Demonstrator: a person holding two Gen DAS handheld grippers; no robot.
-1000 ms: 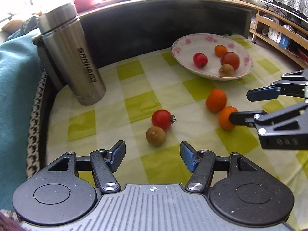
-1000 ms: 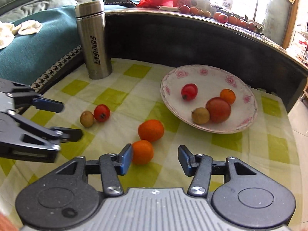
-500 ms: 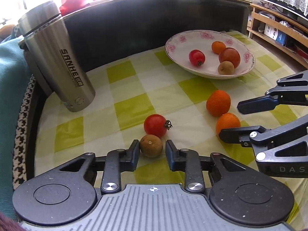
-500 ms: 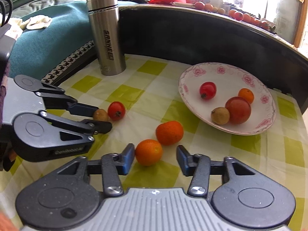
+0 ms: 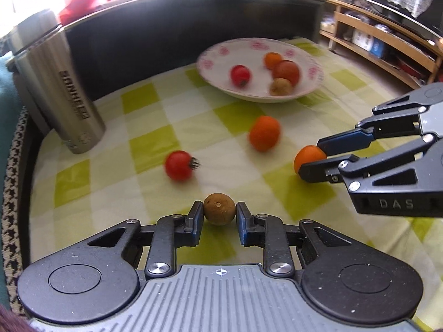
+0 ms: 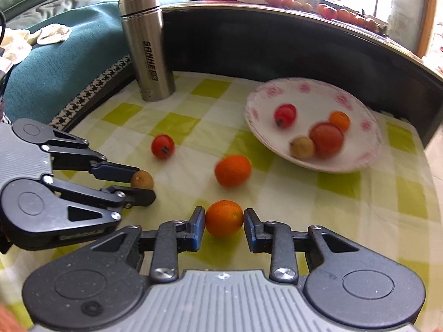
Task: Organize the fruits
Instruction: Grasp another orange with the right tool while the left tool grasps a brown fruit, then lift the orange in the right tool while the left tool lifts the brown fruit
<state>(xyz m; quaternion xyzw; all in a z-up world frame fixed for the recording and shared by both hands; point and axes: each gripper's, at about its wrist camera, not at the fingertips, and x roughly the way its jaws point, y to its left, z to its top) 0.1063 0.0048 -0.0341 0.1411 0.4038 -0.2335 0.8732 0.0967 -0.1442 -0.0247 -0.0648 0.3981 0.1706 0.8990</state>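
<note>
Pick step, both sides: left tongs pinch the brown fruit, right tongs pinch an orange, both fruits short of the plate; next I carry them over its rim and release.

left tongs closed low, right tongs closed low alongside

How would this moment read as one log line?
left gripper: shut on brown fruit | right gripper: shut on orange | plate: four fruits
</note>
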